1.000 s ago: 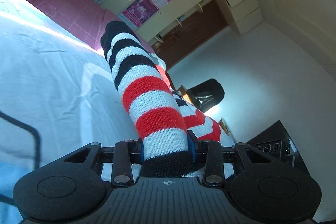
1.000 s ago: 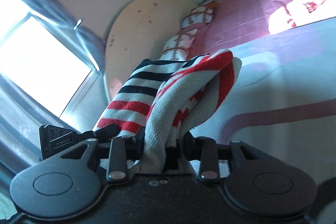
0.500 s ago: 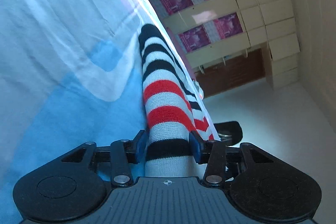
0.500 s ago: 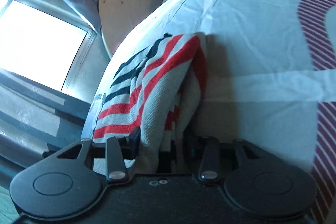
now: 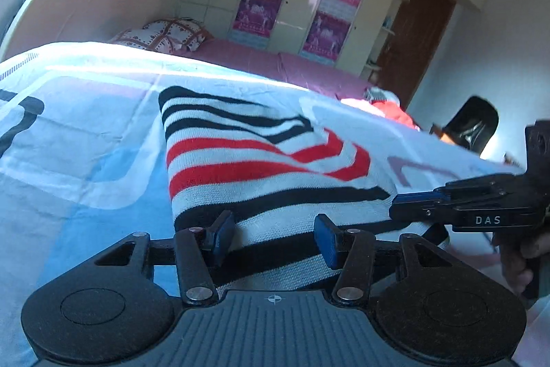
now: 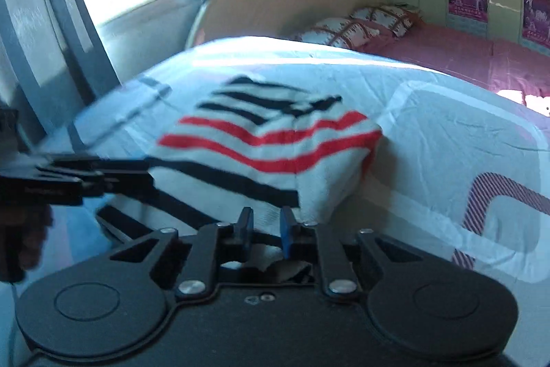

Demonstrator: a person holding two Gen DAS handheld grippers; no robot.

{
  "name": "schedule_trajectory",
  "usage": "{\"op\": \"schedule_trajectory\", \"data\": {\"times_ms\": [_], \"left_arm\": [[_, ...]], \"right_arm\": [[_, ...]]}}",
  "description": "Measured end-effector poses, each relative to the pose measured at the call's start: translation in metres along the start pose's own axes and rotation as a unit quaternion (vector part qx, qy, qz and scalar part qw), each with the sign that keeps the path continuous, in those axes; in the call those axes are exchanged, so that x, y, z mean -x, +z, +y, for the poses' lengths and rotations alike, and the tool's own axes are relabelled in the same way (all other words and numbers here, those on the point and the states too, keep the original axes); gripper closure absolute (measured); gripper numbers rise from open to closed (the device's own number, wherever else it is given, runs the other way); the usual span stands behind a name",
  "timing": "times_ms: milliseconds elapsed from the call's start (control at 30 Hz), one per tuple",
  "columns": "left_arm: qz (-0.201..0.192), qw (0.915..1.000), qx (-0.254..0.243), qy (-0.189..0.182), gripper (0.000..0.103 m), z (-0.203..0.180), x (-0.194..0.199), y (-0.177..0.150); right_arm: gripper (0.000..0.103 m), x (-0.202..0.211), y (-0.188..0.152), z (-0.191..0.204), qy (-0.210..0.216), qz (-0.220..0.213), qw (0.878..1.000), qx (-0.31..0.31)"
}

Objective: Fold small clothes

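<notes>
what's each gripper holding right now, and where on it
The left gripper is open over the striped garment, holding nothing. The right gripper is closing at its near edge; whether it grips cannot be told.

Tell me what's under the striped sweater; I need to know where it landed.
The striped sweater lies folded on the pale blue-and-white bedsheet, which shows around it on every visible side. Whatever sits directly beneath the knit, or between its folded layers, is covered and cannot be seen.

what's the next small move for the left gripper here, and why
Probably draw the left gripper back and up, clear of the striped garment. Its jaws stand open either side of the near hem without pinching it, and the garment already lies folded on the bedsheet, so this fold looks finished.
</notes>
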State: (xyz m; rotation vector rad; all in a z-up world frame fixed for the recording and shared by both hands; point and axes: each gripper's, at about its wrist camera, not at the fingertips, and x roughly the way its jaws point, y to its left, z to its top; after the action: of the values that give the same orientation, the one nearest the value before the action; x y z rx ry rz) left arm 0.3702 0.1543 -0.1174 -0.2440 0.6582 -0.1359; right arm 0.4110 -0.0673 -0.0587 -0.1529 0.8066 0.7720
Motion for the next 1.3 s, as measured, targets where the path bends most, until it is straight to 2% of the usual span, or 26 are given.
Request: {"op": "schedule_trajectory", "data": {"times_ms": [33, 167, 300, 367, 433, 500, 567, 600, 633, 700, 733, 867, 933, 1100, 1167, 1300], "left_arm": [[-0.002, 1.0000, -0.001, 0.001, 0.052, 0.001, 0.001, -0.003], [-0.018, 0.9997, -0.010, 0.013, 0.052, -0.004, 0.009, -0.007], [-0.022, 0.9985, -0.042, 0.025, 0.051, -0.011, 0.017, -0.012], [-0.021, 0.9982, -0.050, 0.026, 0.048, -0.010, 0.017, -0.013], [-0.019, 0.9979, -0.058, 0.024, 0.041, -0.010, 0.016, -0.012], [-0.013, 0.9976, -0.059, 0.035, 0.040, -0.015, 0.019, -0.008], [-0.019, 0.9972, -0.056, 0.046, 0.035, -0.021, 0.034, -0.004], [-0.027, 0.9971, -0.050, 0.050, 0.026, -0.024, 0.044, -0.004], [-0.038, 0.9968, -0.043, 0.056, 0.016, -0.028, 0.057, -0.003], [-0.060, 0.9952, -0.031, 0.070, 0.002, -0.039, 0.085, -0.005], [-0.069, 0.9944, -0.032, 0.073, 0.000, -0.046, 0.099, -0.007], [-0.081, 0.9915, -0.040, 0.094, 0.000, -0.074, 0.147, -0.017], [-0.081, 0.9914, -0.042, 0.094, 0.000, -0.086, 0.170, -0.024], [-0.098, 0.9900, -0.035, 0.094, 0.000, -0.116, 0.231, -0.055], [-0.109, 0.9882, -0.035, 0.102, 0.000, -0.130, 0.256, -0.070], [-0.118, 0.9867, -0.034, 0.107, 0.000, -0.152, 0.308, -0.099]], "right_arm": [[0.092, -0.001, -0.008, 0.002, -0.007, -0.006, 1.000, 0.016], [0.093, 0.003, -0.011, 0.003, -0.013, -0.012, 1.000, -0.008], [0.093, 0.004, -0.016, -0.003, -0.024, -0.019, 0.999, -0.034], [0.093, 0.004, -0.018, -0.008, -0.019, -0.021, 0.997, -0.067], [0.093, -0.001, -0.015, -0.006, -0.027, -0.021, 0.997, -0.072], [0.093, -0.002, -0.008, -0.006, -0.033, -0.013, 0.994, -0.105], [0.077, 0.016, 0.001, -0.003, -0.043, -0.026, 0.987, -0.150], [0.058, 0.030, 0.003, 0.002, -0.054, -0.047, 0.985, -0.154], [0.049, 0.043, 0.005, 0.008, -0.063, -0.062, 0.984, -0.155], [0.047, 0.067, 0.005, 0.019, -0.066, -0.072, 0.983, -0.155], [0.045, 0.078, 0.004, 0.024, -0.063, -0.075, 0.984, -0.152], [0.040, 0.119, -0.013, 0.048, -0.077, -0.081, 0.983, -0.145], [0.034, 0.143, -0.025, 0.060, -0.087, -0.093, 0.980, -0.151], [0.027, 0.202, -0.067, 0.105, -0.122, -0.108, 0.976, -0.145], [0.027, 0.224, -0.083, 0.125, -0.143, -0.109, 0.975, -0.132], [0.027, 0.265, -0.115, 0.162, -0.160, -0.125, 0.973, -0.114]]}}
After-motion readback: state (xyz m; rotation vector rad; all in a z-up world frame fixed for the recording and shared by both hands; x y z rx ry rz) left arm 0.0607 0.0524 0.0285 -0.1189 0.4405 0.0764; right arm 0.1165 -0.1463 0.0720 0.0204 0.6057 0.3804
